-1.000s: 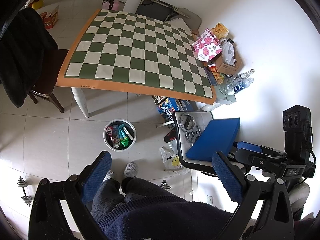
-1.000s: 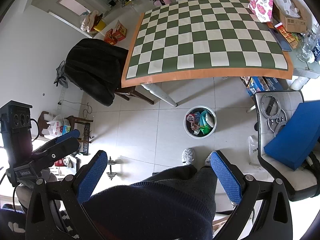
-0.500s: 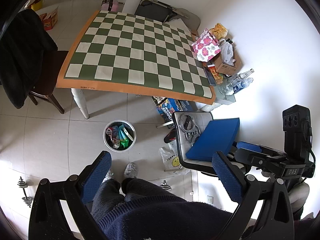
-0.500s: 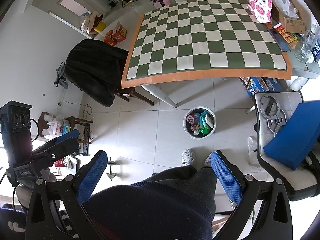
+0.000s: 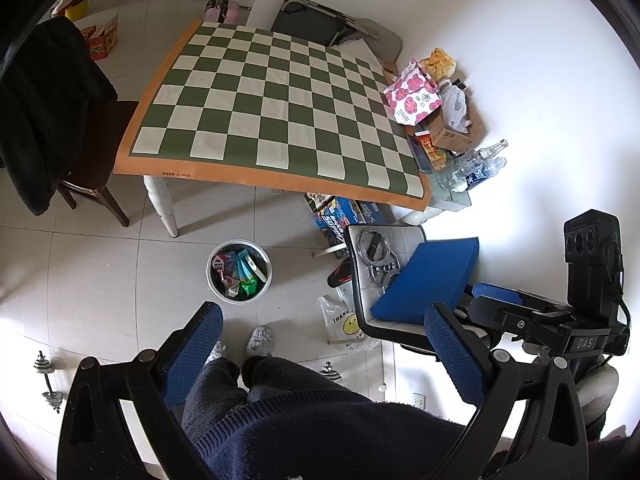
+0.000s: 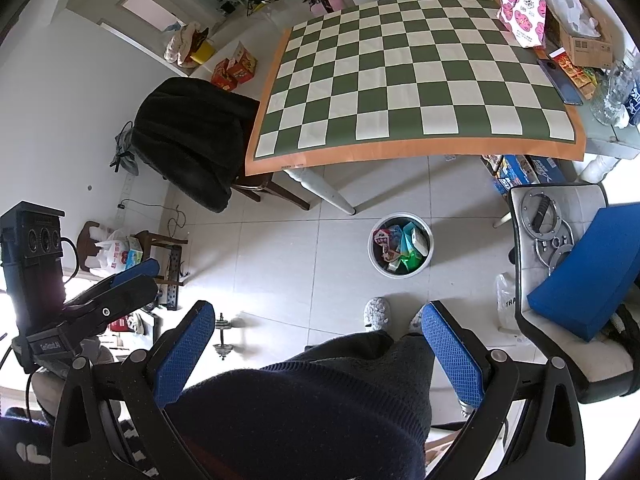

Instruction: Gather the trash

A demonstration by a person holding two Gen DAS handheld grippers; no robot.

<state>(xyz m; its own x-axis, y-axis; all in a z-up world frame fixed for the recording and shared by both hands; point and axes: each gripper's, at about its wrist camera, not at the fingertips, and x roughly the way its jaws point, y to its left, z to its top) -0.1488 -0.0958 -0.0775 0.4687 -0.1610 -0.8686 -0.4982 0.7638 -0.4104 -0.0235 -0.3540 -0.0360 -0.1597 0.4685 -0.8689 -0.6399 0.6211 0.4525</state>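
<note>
A round white trash bin (image 5: 239, 271) stands on the tiled floor in front of the table, holding several colourful wrappers and cartons; it also shows in the right wrist view (image 6: 401, 245). My left gripper (image 5: 323, 322) is open and empty, held high above the floor over the person's legs. My right gripper (image 6: 318, 322) is open and empty too, at the same height. Each gripper shows in the other's view, at the side. The green-and-white checkered tabletop (image 5: 276, 112) bears clutter only along its right edge.
A pink flowered bag (image 5: 413, 94), a cardboard box (image 5: 456, 128) and plastic bottles (image 5: 476, 168) sit at the table's right edge. A chair with a blue cushion (image 5: 430, 280) stands right. A chair with a black coat (image 6: 192, 140) stands left. Dumbbells (image 6: 224, 336) lie on the floor.
</note>
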